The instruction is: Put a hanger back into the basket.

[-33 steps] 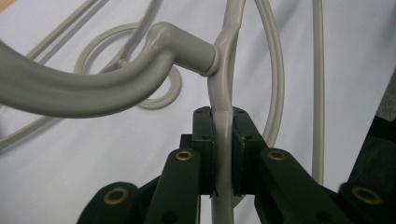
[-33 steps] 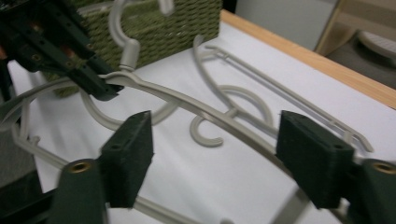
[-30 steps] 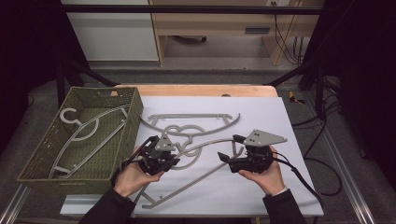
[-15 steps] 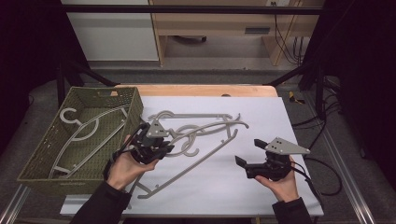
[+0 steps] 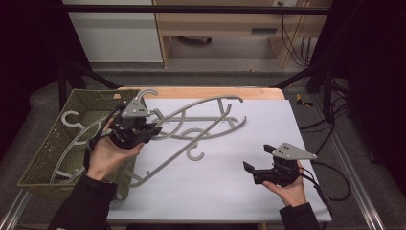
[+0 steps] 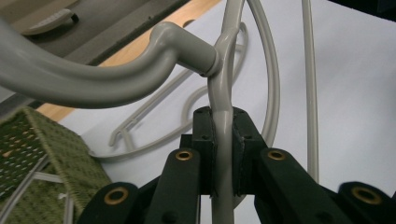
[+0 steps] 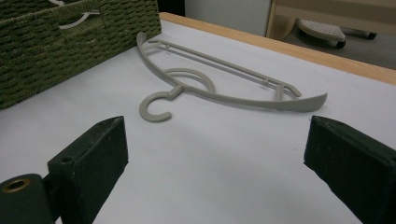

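Note:
My left gripper [image 5: 152, 129] [image 6: 222, 128] is shut on a grey plastic hanger [image 5: 165, 163] [image 6: 223, 88], gripping its thin bar close to the neck and holding it tilted above the left of the white table [image 5: 230, 191], beside the basket. A second grey hanger [image 5: 194, 154] [image 7: 224, 95] lies flat on the table's middle, its hook toward me. My right gripper [image 5: 256, 158] [image 7: 219, 149] hovers low at the front right, its jaws having just been opening; they stand wide apart with nothing between them.
A green woven basket [image 5: 48, 158] [image 7: 70, 42] stands at the table's left edge and holds another grey hanger [image 5: 72, 117]. A wooden strip [image 5: 215, 92] borders the table's far edge. A black cable [image 5: 330, 182] trails off the right gripper.
My left gripper has lifted the hanger and swung it left toward the basket. My right gripper let go of that hanger, drew back to the front right and opened.

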`<state>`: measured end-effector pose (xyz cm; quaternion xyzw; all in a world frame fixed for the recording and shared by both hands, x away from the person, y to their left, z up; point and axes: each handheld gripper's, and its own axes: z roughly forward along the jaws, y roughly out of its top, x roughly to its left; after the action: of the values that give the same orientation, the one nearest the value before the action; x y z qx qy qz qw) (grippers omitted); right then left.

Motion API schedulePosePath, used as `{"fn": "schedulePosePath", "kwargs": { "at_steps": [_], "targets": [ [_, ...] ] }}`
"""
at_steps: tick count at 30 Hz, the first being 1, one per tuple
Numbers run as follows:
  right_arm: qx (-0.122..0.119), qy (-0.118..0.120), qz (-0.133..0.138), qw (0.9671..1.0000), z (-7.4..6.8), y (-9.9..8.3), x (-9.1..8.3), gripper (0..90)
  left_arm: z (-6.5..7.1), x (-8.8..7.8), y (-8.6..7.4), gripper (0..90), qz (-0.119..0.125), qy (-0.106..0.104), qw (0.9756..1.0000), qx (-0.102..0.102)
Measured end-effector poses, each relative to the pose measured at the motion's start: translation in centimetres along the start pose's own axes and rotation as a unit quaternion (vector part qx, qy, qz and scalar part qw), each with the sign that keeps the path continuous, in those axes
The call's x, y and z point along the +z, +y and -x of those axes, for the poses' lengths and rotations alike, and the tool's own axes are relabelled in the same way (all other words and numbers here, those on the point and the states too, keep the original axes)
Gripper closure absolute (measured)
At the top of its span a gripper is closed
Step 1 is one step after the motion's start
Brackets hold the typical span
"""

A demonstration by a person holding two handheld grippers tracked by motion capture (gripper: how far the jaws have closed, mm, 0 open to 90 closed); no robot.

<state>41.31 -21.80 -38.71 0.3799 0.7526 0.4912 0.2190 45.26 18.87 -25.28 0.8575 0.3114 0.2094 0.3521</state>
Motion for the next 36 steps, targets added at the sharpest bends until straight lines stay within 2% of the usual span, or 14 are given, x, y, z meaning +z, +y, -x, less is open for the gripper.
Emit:
{"fn": "schedulePosePath", "kwargs": {
  "at_steps": [3, 6, 8, 10, 12, 13, 19, 21, 25, 31, 36],
  "targets": [
    [-0.004, -0.001, 0.003, 1.0000, 0.0, 0.0, 0.0, 6.9, -1.2, -0.9, 0.0, 82.6, 0.009, 0.013, 0.9998, -0.007],
    [-0.001, -0.003, 0.005, 1.0000, 0.1, 0.0, -0.1, 6.7, -2.5, -1.7, -0.2, 82.6, 0.002, 0.026, 0.9996, -0.012],
    [0.001, -0.004, 0.006, 1.0000, 0.2, -0.1, -0.1, 6.5, -3.4, -2.1, -0.5, 82.6, 0.009, 0.031, 0.9991, -0.026],
    [0.004, -0.006, 0.007, 0.9999, 0.4, -0.2, -0.1, 6.5, -4.3, -2.5, -0.8, 82.6, 0.006, 0.036, 0.9990, -0.028],
    [0.005, -0.008, 0.007, 0.9999, 0.5, -0.3, -0.1, 6.2, -5.3, -3.1, -1.2, 82.6, 0.011, 0.043, 0.9982, -0.040],
    [0.005, -0.009, 0.007, 0.9999, 0.6, -0.3, -0.1, 6.1, -5.9, -3.3, -1.4, 82.6, 0.010, 0.048, 0.9981, -0.037],
    [0.007, -0.010, 0.005, 0.9999, 0.6, -0.3, 0.0, 5.7, -8.4, -4.7, -2.5, 82.6, 0.002, 0.074, 0.9957, -0.055],
    [0.006, -0.009, 0.006, 0.9999, 0.6, -0.4, 0.1, 5.7, -9.1, -4.8, -2.9, 82.6, 0.008, 0.081, 0.9946, -0.064],
    [0.006, -0.009, 0.001, 0.9999, 0.5, -0.4, 0.2, 5.7, -10.8, -5.1, -3.9, 82.6, -0.016, 0.100, 0.9924, -0.070],
    [0.006, -0.008, 0.001, 0.9999, 0.5, -0.4, 0.2, 5.7, -12.9, -5.1, -5.5, 82.6, -0.031, 0.119, 0.9894, -0.076],
    [0.007, -0.008, 0.001, 0.9999, 0.5, -0.4, 0.2, 5.6, -14.5, -5.1, -6.7, 82.6, -0.041, 0.126, 0.9880, -0.079]
  ]
}}
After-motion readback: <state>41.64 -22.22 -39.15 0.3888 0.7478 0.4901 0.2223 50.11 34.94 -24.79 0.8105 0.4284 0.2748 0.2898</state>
